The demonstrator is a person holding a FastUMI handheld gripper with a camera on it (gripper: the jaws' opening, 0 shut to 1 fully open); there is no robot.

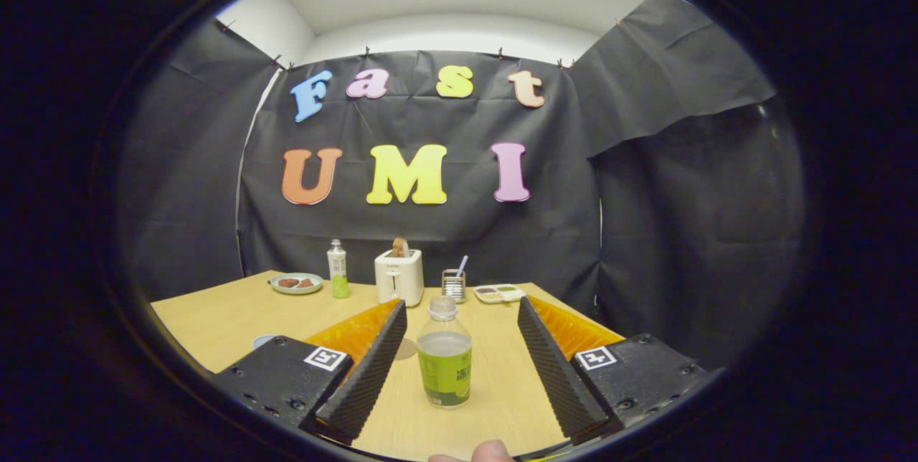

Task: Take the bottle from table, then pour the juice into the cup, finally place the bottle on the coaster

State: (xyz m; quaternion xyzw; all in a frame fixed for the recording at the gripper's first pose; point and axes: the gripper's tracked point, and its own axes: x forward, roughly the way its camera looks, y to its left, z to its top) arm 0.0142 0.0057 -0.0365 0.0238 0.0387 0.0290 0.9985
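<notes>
A clear bottle (445, 369) with a green label and green juice stands upright on the wooden table (215, 318). It sits between the two fingers of my gripper (462, 308), which is open, with a gap on each side of the bottle. A thin round tan coaster (407, 349) lies flat on the table just behind the left finger, partly hidden by it. A pale bluish round rim (262, 340), perhaps the cup, peeks out beside the gripper's left body; most of it is hidden.
Along the table's far edge stand a plate with food (296, 283), a second green bottle (337, 270), a white toaster (399, 275), a small metal holder (453, 285) and a divided tray (500, 293). A person's fingertip (492, 451) shows at the near edge.
</notes>
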